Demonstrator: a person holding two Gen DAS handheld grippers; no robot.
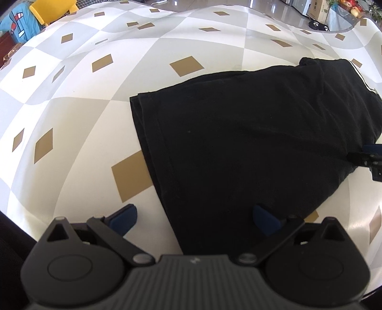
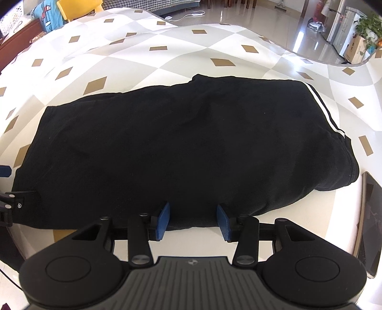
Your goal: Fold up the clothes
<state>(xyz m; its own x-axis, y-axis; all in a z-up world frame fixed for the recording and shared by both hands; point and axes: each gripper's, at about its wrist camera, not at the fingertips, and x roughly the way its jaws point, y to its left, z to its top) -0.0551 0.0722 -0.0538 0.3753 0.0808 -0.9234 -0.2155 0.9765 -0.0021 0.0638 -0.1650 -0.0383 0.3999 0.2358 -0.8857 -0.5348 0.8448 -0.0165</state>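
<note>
The left claw (image 1: pixel 194 219) is hovering wide open over the black garment's (image 1: pixel 250 143) edge; the right claw (image 2: pixel 193 220) is sitting part-open at its near hem.

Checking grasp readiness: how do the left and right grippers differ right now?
The left gripper is spread wide, straddling the folded black garment's left edge. The right gripper is narrower, with the garment's near edge between its fingers. Both are open with blue pads, over the checkered tablecloth.

This looks like a home living or dining room: a table under a diamond-patterned cloth (image 2: pixel 214 47), glossy tiled floor (image 2: pixel 250 14), a yellow chair (image 1: pixel 47 9), potted plants (image 2: pixel 367 26) and a phone (image 2: pixel 368 226) lying at the table's edge.
</note>
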